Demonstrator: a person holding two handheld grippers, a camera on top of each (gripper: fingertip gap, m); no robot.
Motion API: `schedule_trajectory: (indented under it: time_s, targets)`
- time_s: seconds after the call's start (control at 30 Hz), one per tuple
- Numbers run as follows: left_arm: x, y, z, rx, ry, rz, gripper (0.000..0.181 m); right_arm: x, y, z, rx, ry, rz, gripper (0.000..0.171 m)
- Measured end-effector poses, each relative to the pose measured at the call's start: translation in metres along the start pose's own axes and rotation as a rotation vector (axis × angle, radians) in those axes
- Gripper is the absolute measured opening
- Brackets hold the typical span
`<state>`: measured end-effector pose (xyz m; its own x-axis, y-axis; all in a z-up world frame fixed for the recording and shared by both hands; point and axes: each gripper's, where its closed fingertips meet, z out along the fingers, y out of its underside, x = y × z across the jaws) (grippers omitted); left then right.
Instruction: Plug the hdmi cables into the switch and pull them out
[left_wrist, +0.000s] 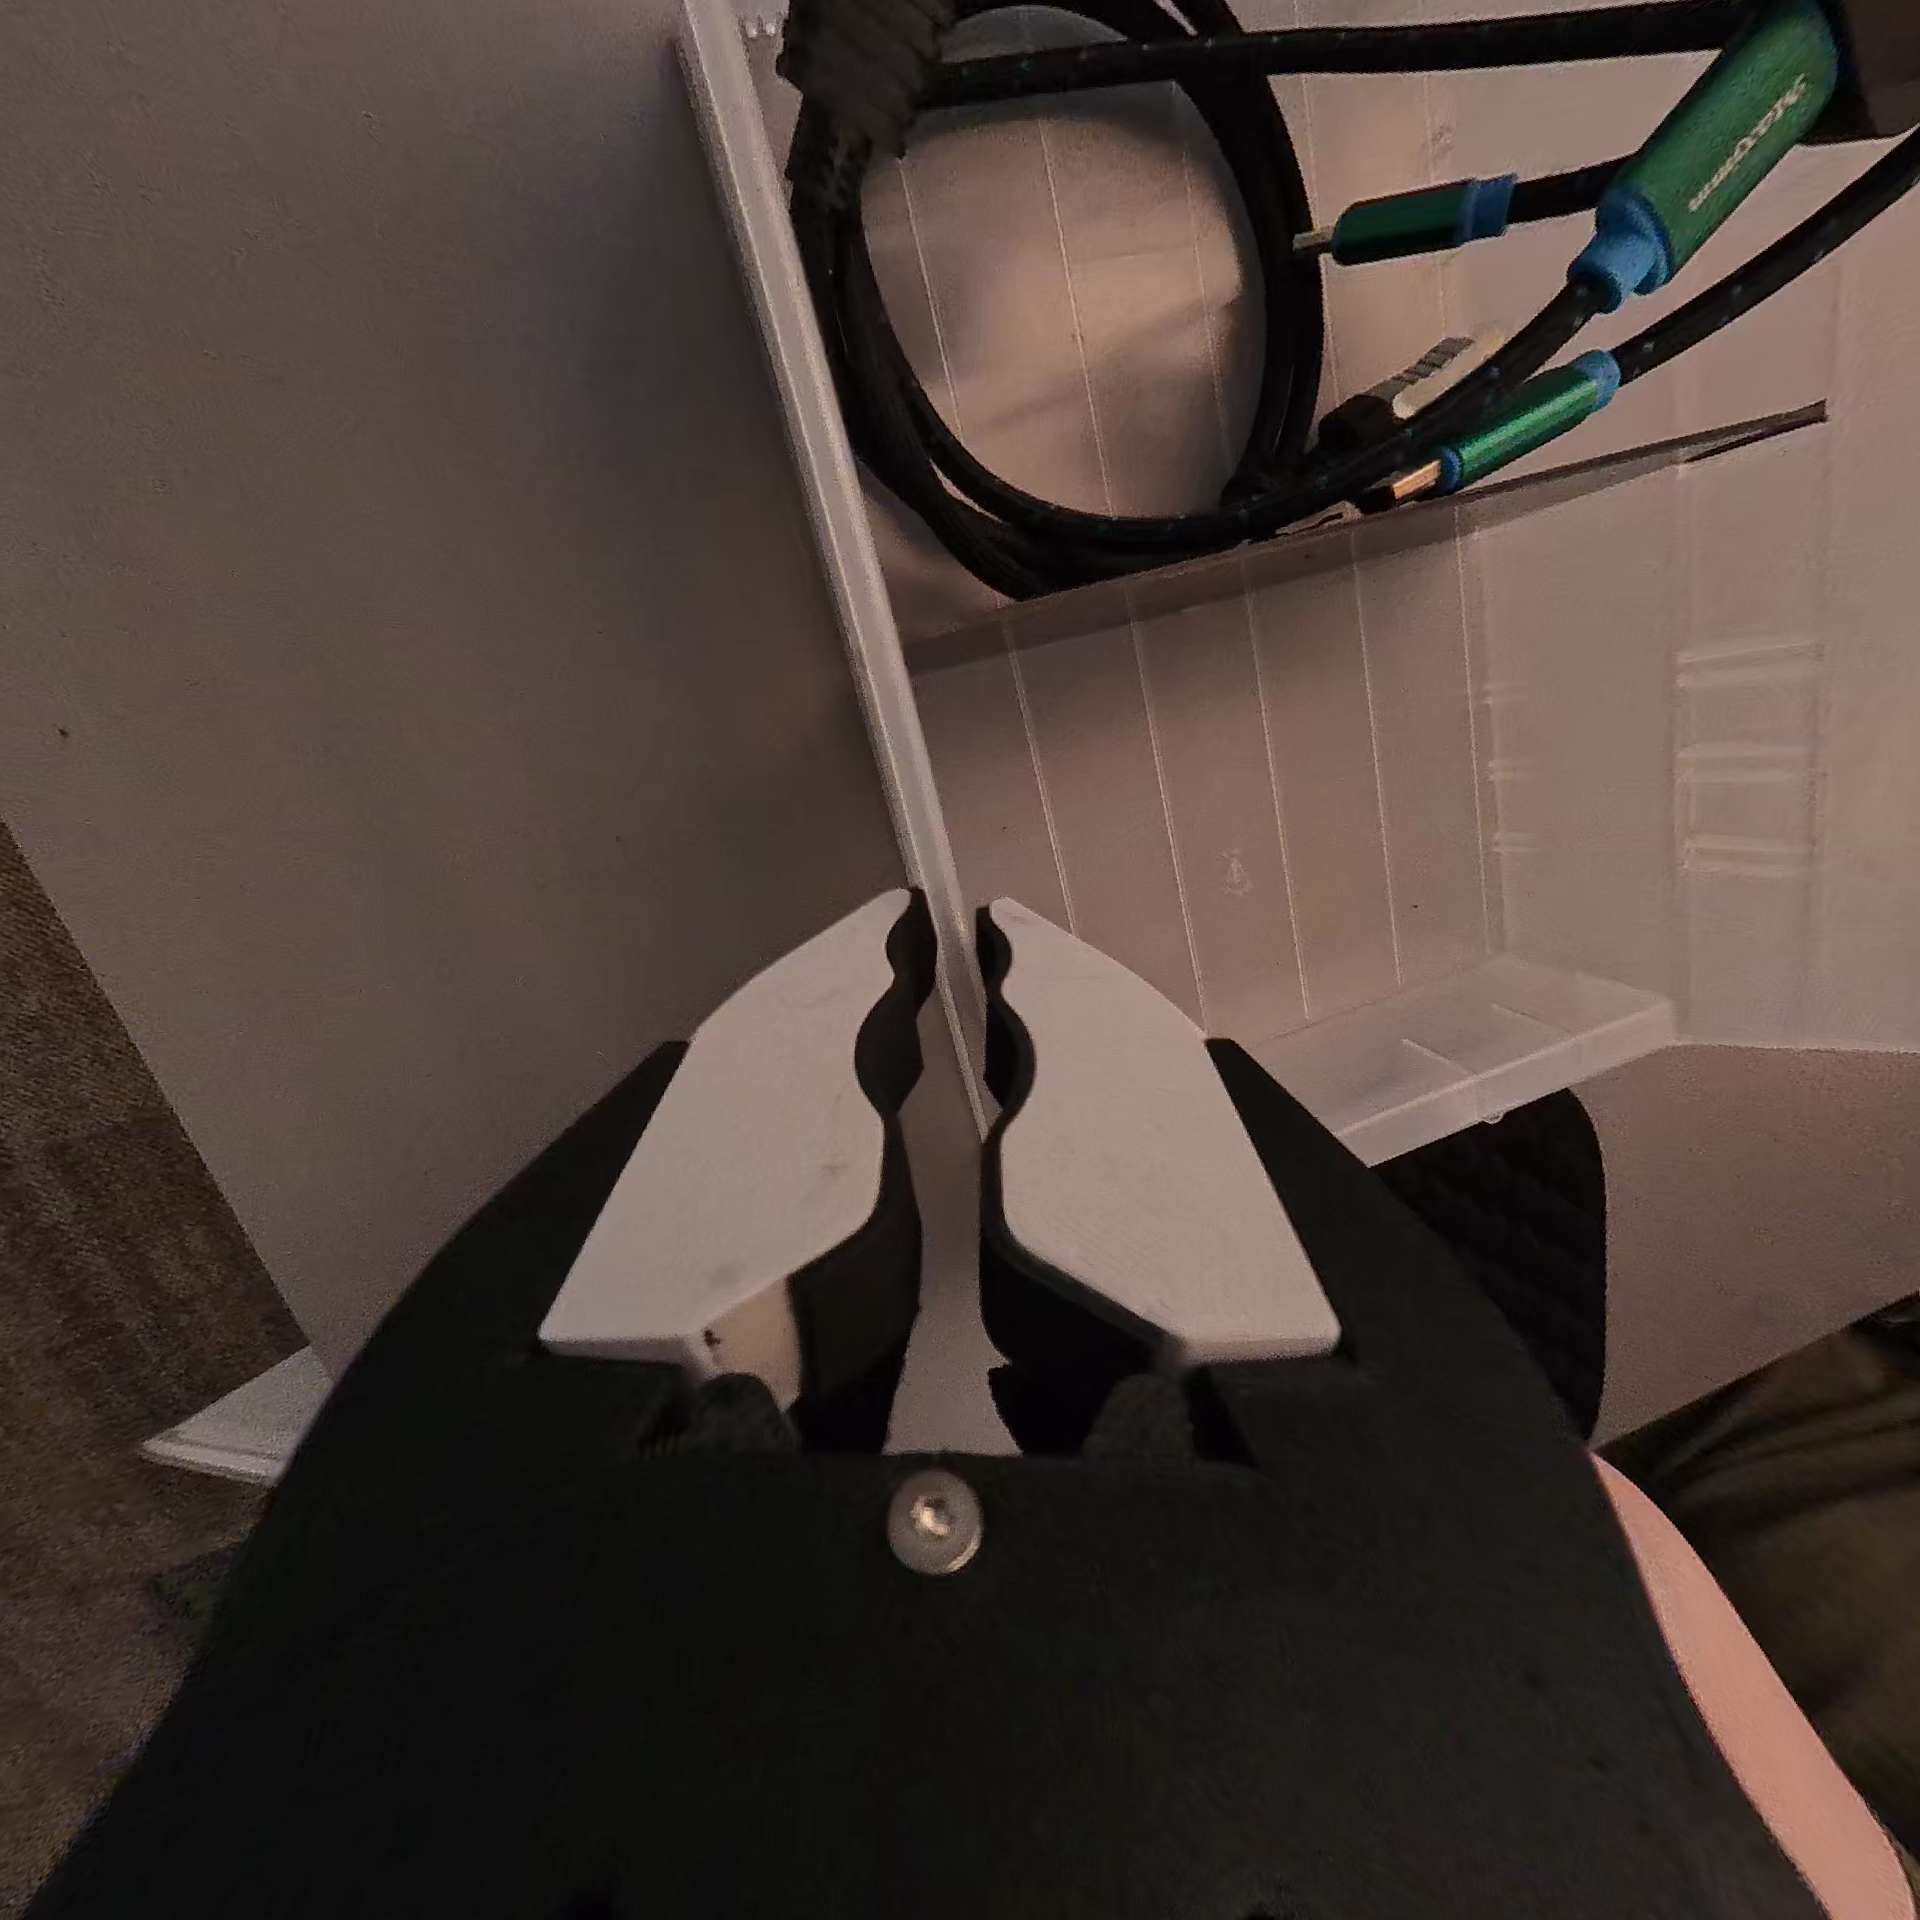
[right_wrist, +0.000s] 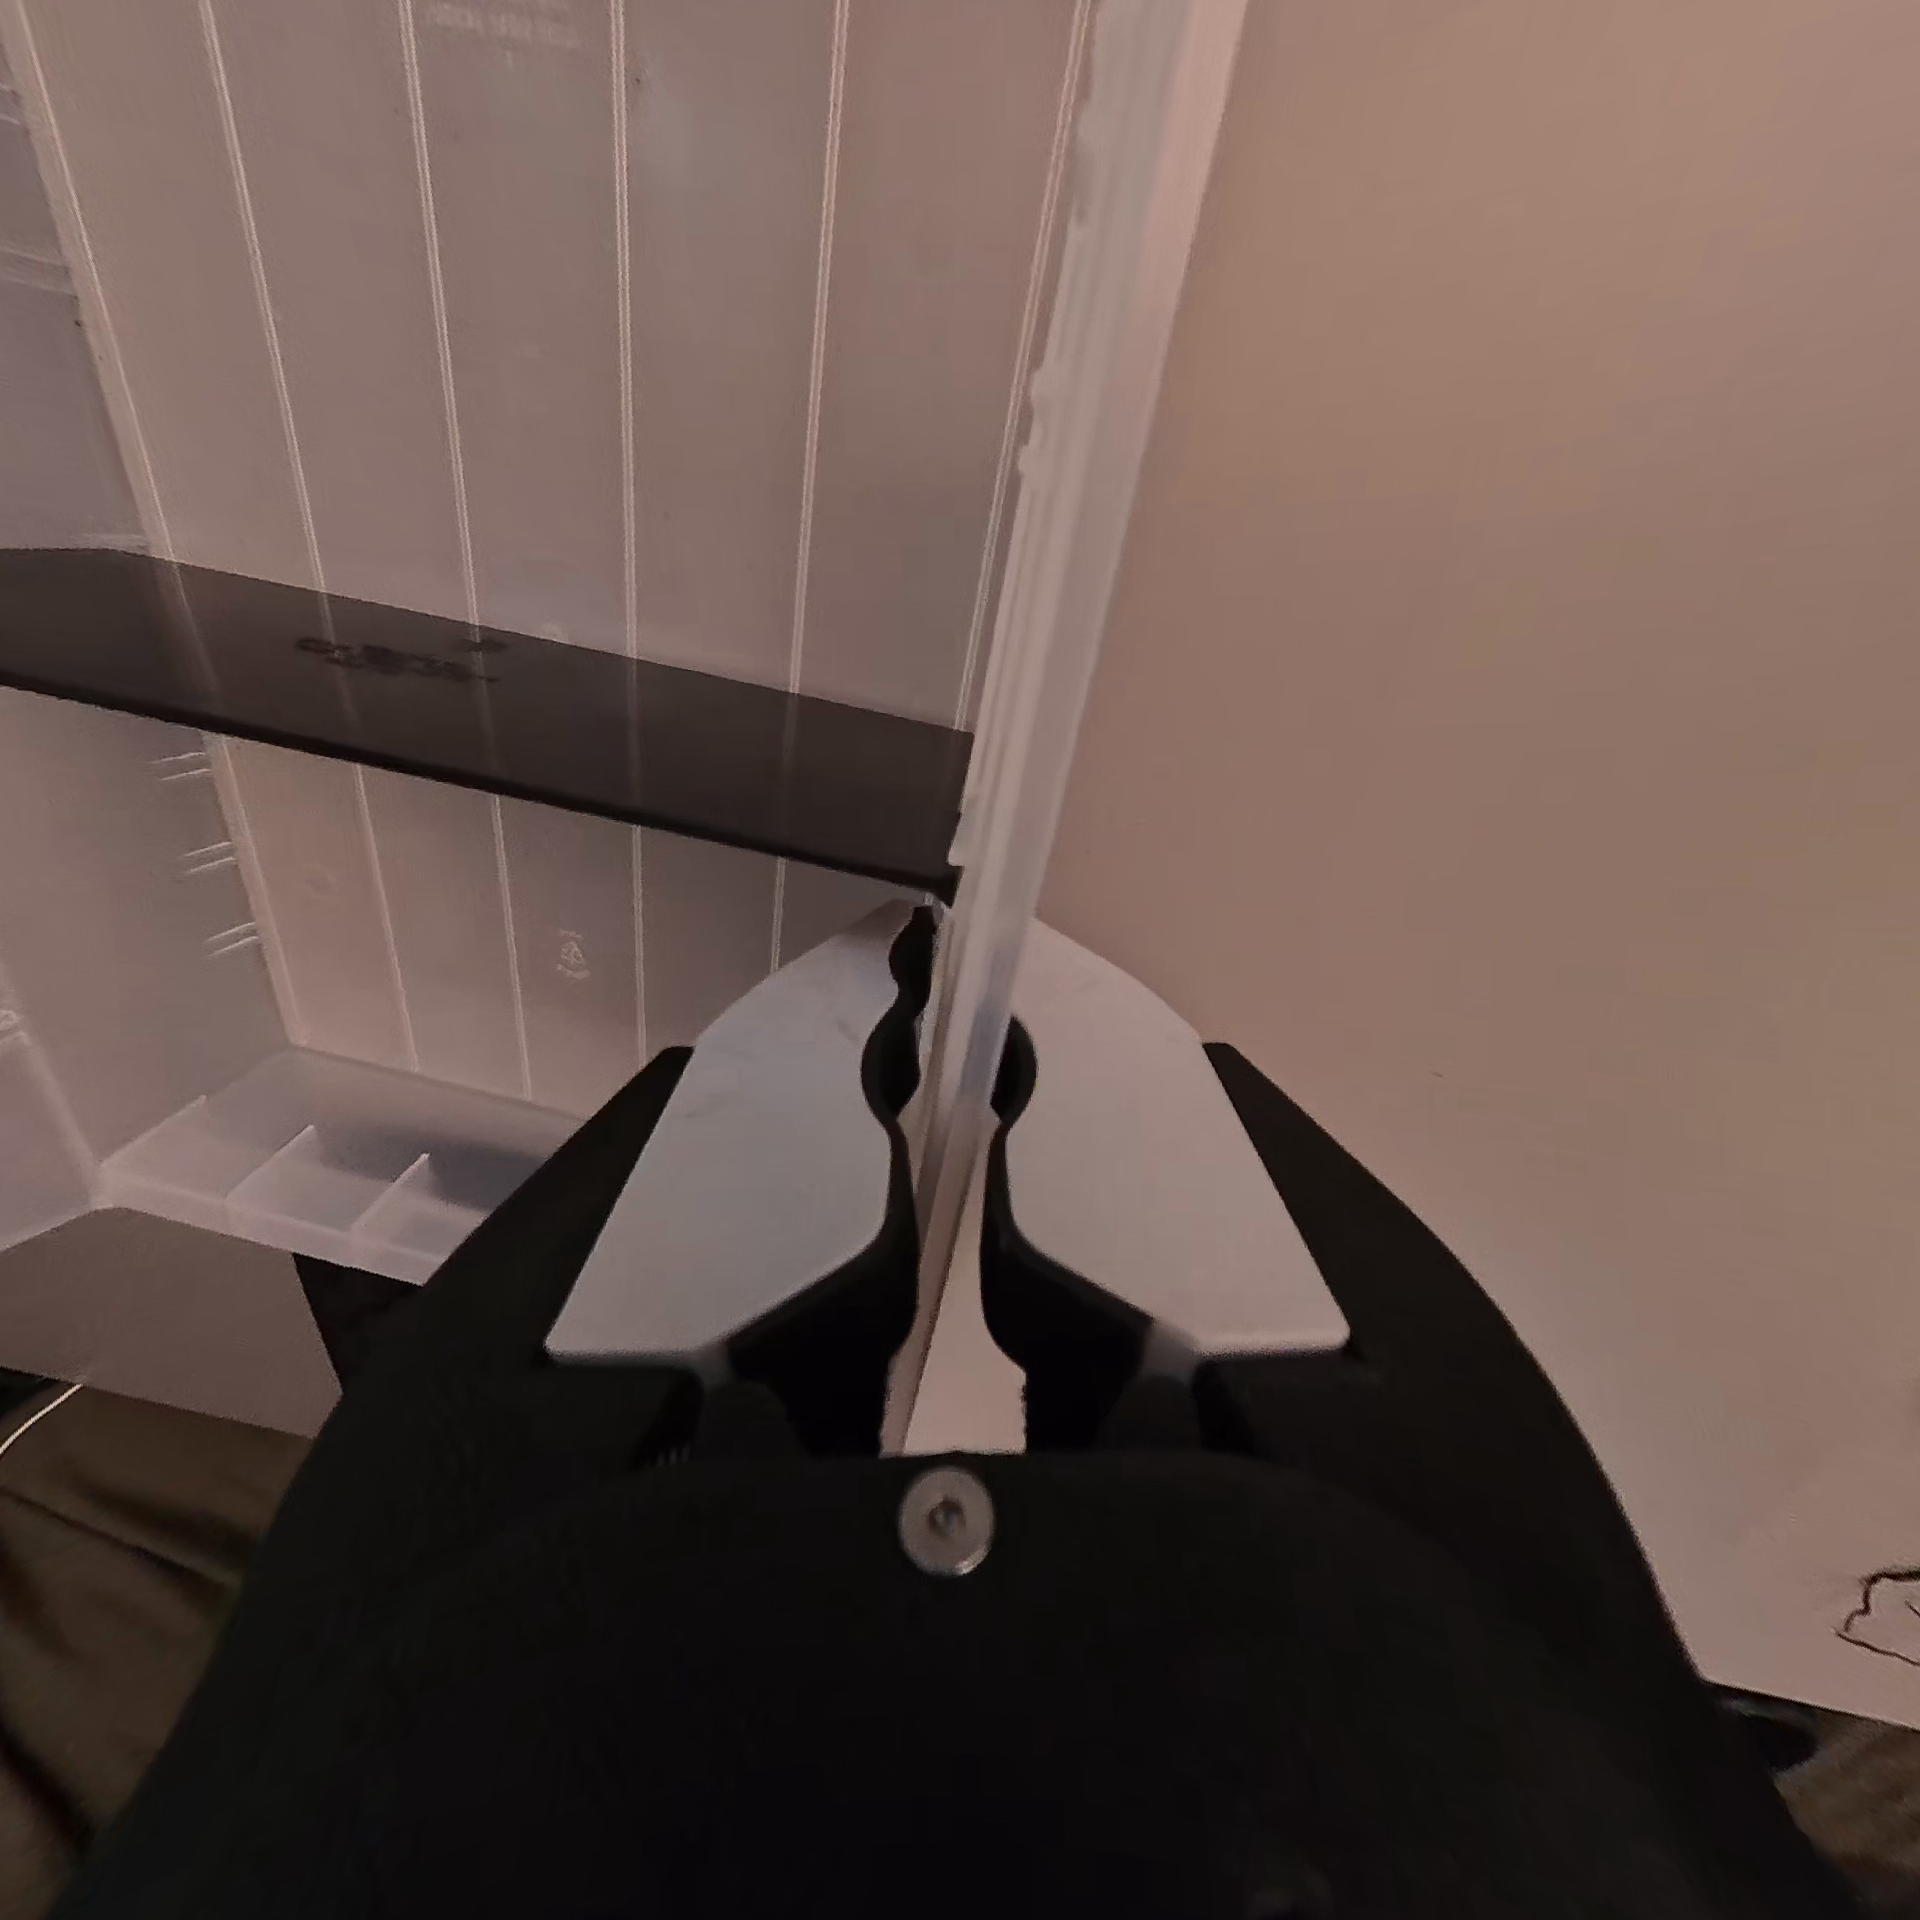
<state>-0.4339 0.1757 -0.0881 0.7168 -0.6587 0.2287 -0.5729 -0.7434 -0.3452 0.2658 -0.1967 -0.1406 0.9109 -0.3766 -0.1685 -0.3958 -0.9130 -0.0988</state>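
Both grippers sit closest to the lenses, each with its jaws nearly together on a thin edge of a clear plastic box. Left gripper (left_wrist: 951, 914) straddles the box wall (left_wrist: 831, 499), which runs up between its white fingers (left_wrist: 800, 1122); right gripper (right_wrist: 961, 925) pinches the opposite wall (right_wrist: 1039, 623) the same way. Whether they squeeze the plastic hard or only bracket it is not clear. Cables (left_wrist: 1039, 509) lie coiled in the far compartment of the box (left_wrist: 1299, 790), with green plugs (left_wrist: 1725, 156) and a gold-tipped one near the divider (left_wrist: 1351, 530). A flat black slab (right_wrist: 520, 717) crosses the box in the right view; it may be the switch, though no ports show. My read is that plugging has not begun: the box is being held or moved, with no cable in hand. Next, one gripper should let go of the wall, reach in and take a plug by its green shell, while the other frees or steadies the switch. Cable ends run off the top edge, the switch's port side is hidden, and dim light blurs the translucent walls.
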Motion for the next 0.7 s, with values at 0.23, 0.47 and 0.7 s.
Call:
schedule_trajectory:
  time_s: [0.23,0.47,0.7]
  targets:
    - [-0.003,-0.020,-0.019,0.120,-0.040,-0.062,0.021,-0.005,0.001,0.004,0.021,-0.044,0.013,0.014]
    - [0.082,-0.072,-0.064,0.434,0.088,0.292,0.061,-0.011,-0.004,0.005,0.084,-0.168,0.050,0.028]
    - [0.112,-0.105,0.000,0.298,-0.063,0.537,0.056,-0.009,-0.020,-0.015,0.257,-0.121,0.020,0.028]
